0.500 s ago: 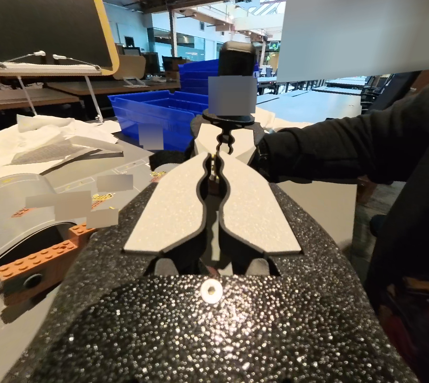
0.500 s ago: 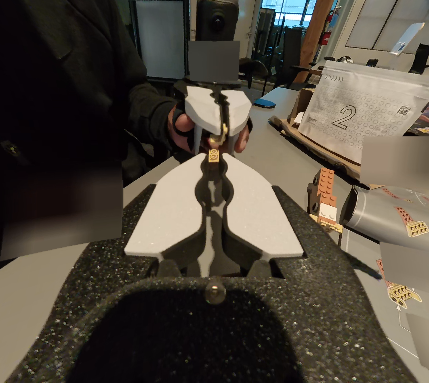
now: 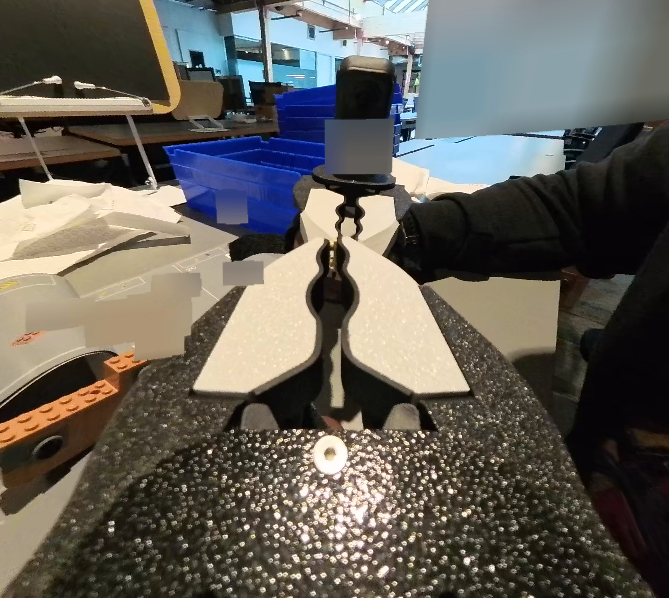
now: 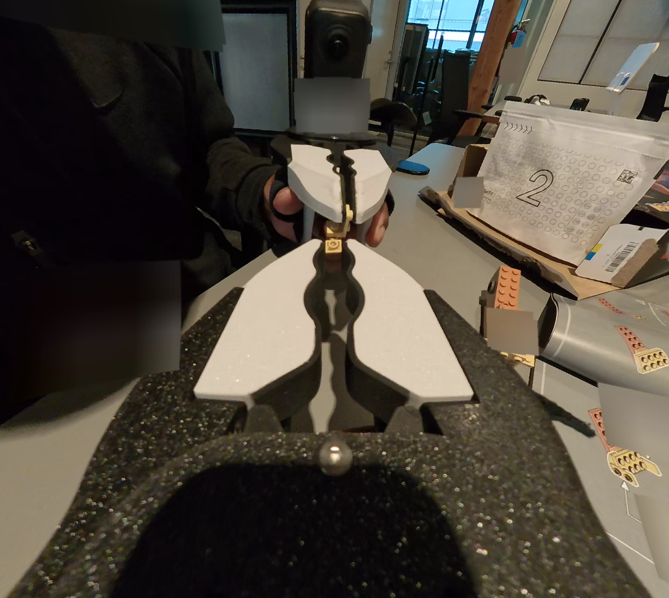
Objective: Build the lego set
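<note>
While both grippers meet tip to tip at twelve o'clock, the right gripper [image 4: 333, 249] clamps a tan plate [image 4: 333, 247], and the left gripper [image 3: 335, 251] pinches another small tan piece [image 3: 332, 254]. Held so, studs can line up for pressing, I judge. A brown build [image 4: 506, 285] waits at three o'clock.

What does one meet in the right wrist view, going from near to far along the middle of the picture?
Right gripper, shut on a tan lego piece → a second tan lego piece pinched by the left gripper → the hand holding that gripper → the black camera on top of it.
</note>
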A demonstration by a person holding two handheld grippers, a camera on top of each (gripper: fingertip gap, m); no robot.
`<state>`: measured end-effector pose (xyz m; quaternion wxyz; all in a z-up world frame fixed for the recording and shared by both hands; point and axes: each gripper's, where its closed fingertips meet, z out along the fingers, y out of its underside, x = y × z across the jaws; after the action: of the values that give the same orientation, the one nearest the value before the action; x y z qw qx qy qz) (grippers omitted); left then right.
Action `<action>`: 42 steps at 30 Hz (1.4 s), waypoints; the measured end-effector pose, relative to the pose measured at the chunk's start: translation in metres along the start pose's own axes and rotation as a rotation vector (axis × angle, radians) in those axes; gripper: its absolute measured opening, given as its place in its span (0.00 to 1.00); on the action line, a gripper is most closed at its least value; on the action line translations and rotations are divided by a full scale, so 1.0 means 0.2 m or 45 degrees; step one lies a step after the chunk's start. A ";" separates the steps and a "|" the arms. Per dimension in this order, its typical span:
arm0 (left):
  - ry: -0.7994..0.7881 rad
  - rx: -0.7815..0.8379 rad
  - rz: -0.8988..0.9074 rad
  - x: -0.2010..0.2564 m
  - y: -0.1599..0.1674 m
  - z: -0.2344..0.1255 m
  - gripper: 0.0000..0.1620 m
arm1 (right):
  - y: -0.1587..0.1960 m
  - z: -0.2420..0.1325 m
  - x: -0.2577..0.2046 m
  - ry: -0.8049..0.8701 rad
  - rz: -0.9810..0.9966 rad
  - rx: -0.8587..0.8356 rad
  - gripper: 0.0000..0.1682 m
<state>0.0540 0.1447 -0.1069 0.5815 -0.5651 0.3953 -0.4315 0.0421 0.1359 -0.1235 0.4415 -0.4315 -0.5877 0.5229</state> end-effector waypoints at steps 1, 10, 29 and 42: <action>0.000 0.000 0.002 0.00 0.00 0.00 0.02 | 0.00 0.00 0.00 -0.001 0.000 0.003 0.04; -0.001 0.007 0.020 0.01 0.00 0.01 0.02 | -0.01 0.00 -0.01 -0.011 0.003 0.022 0.05; -0.054 -0.009 0.147 0.01 0.00 0.01 0.04 | -0.03 -0.01 -0.01 -0.002 0.015 0.059 0.05; -0.063 -0.059 0.057 -0.01 0.01 0.00 0.06 | -0.03 0.00 0.01 0.040 -0.021 0.053 0.04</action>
<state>0.0534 0.1471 -0.1087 0.5872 -0.5800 0.4034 -0.3951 0.0420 0.1366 -0.1176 0.4637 -0.4256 -0.5733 0.5246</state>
